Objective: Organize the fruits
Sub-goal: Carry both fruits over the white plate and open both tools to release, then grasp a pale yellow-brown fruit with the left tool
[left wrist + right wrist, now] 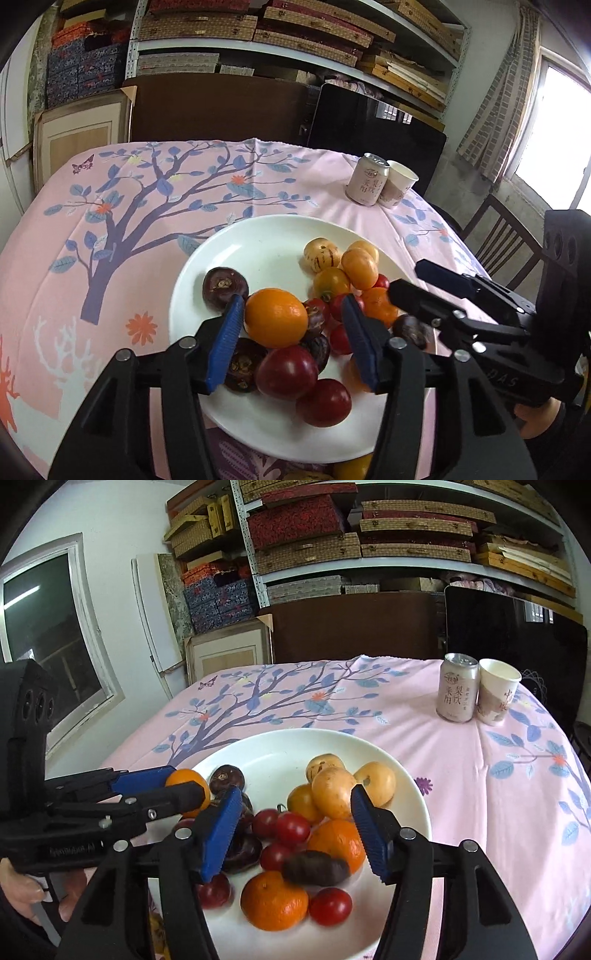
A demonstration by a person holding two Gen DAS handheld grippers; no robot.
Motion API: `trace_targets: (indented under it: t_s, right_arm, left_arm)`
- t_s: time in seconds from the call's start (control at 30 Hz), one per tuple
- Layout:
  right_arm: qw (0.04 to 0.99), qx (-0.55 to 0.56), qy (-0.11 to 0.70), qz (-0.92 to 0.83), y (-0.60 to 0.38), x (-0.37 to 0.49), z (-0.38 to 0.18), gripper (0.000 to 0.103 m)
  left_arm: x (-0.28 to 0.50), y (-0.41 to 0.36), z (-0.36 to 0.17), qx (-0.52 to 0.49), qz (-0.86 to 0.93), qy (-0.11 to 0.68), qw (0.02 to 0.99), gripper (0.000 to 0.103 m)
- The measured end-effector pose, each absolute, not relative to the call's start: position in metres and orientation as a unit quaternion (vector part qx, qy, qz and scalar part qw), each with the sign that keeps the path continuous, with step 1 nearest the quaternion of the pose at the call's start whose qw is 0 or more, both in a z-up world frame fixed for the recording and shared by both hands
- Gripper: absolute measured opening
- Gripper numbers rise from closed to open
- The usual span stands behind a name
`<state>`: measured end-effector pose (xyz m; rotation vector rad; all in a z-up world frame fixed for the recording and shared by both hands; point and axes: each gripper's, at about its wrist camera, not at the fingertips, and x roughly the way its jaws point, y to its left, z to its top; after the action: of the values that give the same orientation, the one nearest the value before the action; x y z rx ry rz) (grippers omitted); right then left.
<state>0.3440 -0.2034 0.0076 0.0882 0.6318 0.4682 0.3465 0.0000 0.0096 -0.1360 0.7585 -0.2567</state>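
A white plate point(258, 240) on the pink tablecloth holds a pile of fruit: oranges, red tomatoes, dark chestnut-like fruits and yellow striped fruits. My left gripper point(293, 312) is open, its blue pads on either side of a large orange point(276, 317), just above the pile. My right gripper point(293, 805) is open over the plate's point(280, 749) right half, above red tomatoes point(291, 827) and an orange point(338, 843). It also shows at the right of the left wrist view point(417, 280). The left gripper shows in the right wrist view point(184, 786) beside the large orange point(186, 779).
A drink can point(367, 179) and a paper cup point(399, 182) stand at the table's far right; they also show in the right wrist view, can point(456, 688) and cup point(496, 690). A wooden chair point(498, 236) stands by the right edge. More fruit point(351, 467) lies off the plate's near edge.
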Motion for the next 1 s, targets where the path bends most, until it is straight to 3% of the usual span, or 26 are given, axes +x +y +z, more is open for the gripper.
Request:
trace_targets:
  t_s: [0.47,1.0]
  right_arm:
    - [0.932,0.088,0.296,0.19,-0.257,0.286,-0.008,0.07]
    - [0.934,0.084,0.295,0.182,-0.267,0.275,-0.013,0.073]
  left_arm:
    - [0.236,0.005,-0.037,-0.005,-0.168,0.395,0.903,0.07]
    - [0.231,-0.006,-0.051,0.031,-0.167,0.411,0.896,0.07]
